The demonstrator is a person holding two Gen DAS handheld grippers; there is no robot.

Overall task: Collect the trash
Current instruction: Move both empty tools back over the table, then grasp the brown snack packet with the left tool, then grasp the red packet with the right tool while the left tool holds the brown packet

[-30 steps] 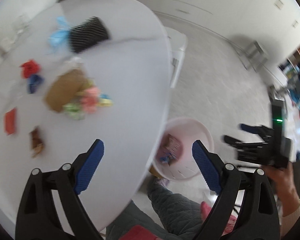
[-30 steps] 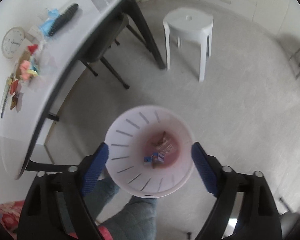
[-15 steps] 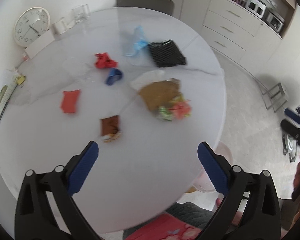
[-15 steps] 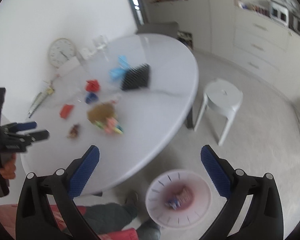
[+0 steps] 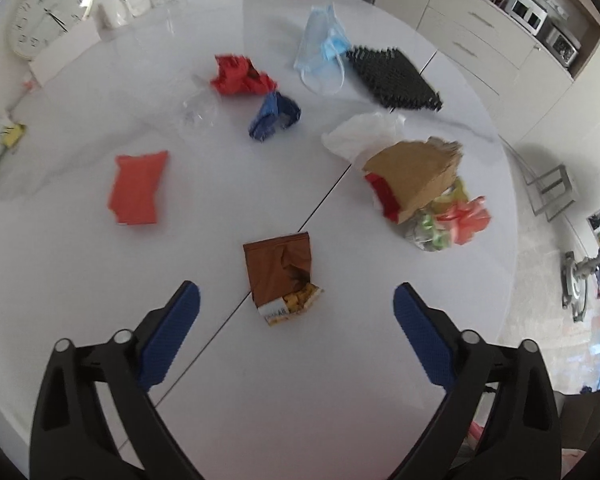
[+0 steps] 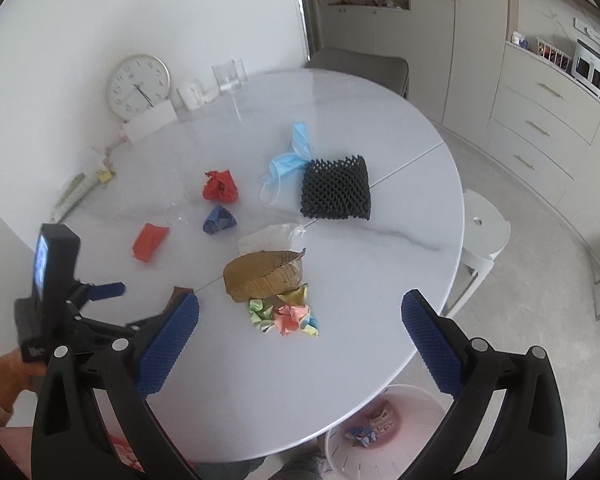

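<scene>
My left gripper (image 5: pixel 296 308) is open and empty, low over the white round table (image 5: pixel 80 300), with a torn brown snack wrapper (image 5: pixel 282 276) just ahead between its fingers. Beyond lie a red packet (image 5: pixel 138 188), a crumpled red wrapper (image 5: pixel 240 78), a blue wrapper (image 5: pixel 274 116), a blue face mask (image 5: pixel 322 54), black mesh (image 5: pixel 392 78), a brown paper bag (image 5: pixel 416 180) and colourful crumpled papers (image 5: pixel 456 222). My right gripper (image 6: pixel 300 312) is open and empty above the table's near edge, facing the paper bag (image 6: pixel 264 276) and colourful papers (image 6: pixel 286 314). The pink bin (image 6: pixel 384 436) holds some trash.
A wall clock (image 6: pixel 139 85), glasses (image 6: pixel 229 74) and a white card stand at the table's far side. A white stool (image 6: pixel 482 232) stands to the right, a grey chair (image 6: pixel 360 66) behind. The left gripper shows in the right wrist view (image 6: pixel 100 292).
Both grippers swung up from the bin on the floor to face the table. The left one has moved closer to the brown snack wrapper. Both stayed open and empty.
</scene>
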